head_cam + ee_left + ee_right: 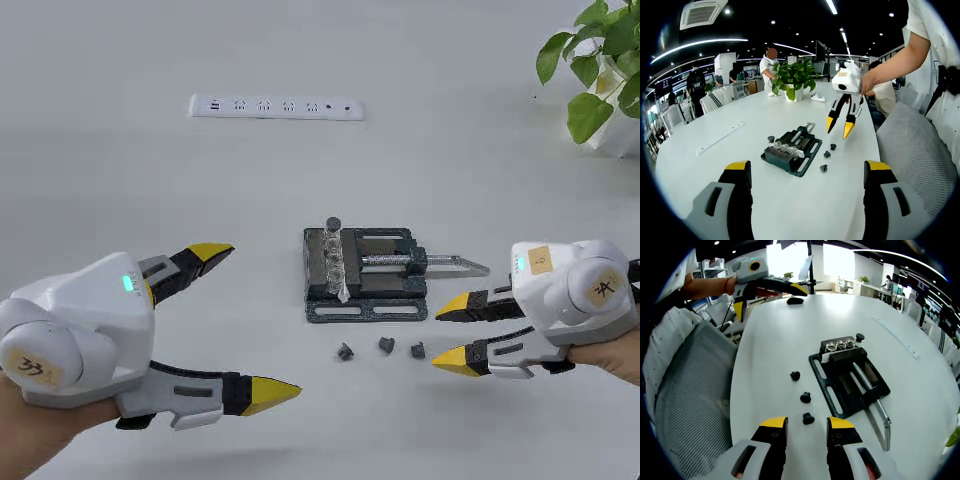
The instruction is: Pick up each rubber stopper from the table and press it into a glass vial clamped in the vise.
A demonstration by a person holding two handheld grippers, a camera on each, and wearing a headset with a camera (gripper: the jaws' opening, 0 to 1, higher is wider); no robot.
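Stoppers (386, 345) lie before vise (365, 312), right claw (440, 341) parted just beside them

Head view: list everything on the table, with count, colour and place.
dark grey metal vise: one, table centre
clear glass vials: a row, three as far as I can tell, clamped in the vise
small dark rubber stoppers: three loose in front of the vise; a fourth at the row's far end
white power strip: one, far side
green leafy plant: one, far right corner
white table: one
left tongs: yellow-tipped, open, near left
right tongs: yellow-tipped, open, right of the stoppers
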